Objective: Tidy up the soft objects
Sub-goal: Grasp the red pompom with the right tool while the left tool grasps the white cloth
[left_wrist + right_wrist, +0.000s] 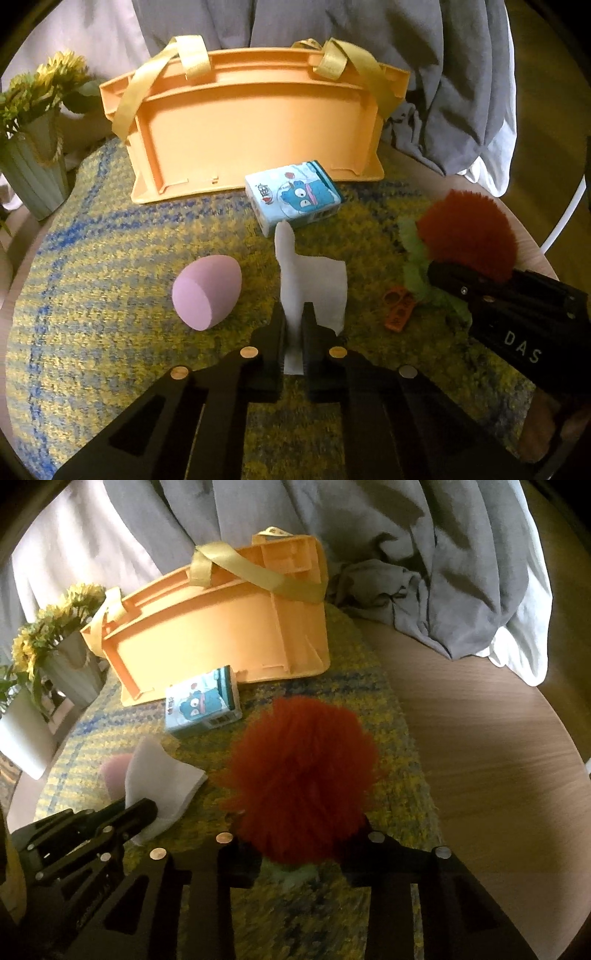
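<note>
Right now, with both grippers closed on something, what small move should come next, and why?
Probably lift both and carry them toward the orange basket. The left gripper pinches the white cloth, the right gripper clamps the red pompom; both items still sit low over the mat.

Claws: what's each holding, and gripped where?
Left claw: white cloth, pinched at its near bottom edge. Right claw: red pompom, clamped at its near underside, by the green leaves.

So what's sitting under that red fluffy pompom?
Green felt-like leaves stick out beneath the red pompom, lying on the yellow-blue mat. How they join it is covered by the right gripper.
</note>
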A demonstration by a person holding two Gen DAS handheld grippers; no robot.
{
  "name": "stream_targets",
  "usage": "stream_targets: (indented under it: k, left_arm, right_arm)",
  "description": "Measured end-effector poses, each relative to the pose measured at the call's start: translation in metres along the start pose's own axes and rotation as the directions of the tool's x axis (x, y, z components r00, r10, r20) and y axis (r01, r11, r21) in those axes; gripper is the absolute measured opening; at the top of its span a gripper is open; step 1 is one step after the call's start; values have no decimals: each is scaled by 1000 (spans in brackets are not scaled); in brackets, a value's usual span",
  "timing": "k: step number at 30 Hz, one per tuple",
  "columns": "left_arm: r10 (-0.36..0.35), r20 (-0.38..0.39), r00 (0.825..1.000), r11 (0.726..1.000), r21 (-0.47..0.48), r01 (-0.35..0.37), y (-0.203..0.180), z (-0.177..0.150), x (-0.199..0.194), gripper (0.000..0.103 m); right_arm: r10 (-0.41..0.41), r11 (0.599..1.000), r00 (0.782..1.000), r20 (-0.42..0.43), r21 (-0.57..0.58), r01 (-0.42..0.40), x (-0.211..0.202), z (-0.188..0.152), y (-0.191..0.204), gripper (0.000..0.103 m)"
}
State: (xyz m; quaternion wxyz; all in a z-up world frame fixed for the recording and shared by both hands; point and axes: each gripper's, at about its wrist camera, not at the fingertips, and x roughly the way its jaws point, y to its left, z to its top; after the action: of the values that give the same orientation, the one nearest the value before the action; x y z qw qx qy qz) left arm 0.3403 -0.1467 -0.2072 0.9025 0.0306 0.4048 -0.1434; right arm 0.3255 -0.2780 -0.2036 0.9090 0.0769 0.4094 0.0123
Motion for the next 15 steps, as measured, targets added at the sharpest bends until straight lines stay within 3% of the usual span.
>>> stream_targets:
  k: [15]
  left_arm:
    - [-26, 123, 992, 1000, -13, 27, 6, 14, -58, 9]
  right_arm:
    - [33, 999, 996, 83, 7, -33, -48, 8, 18, 32]
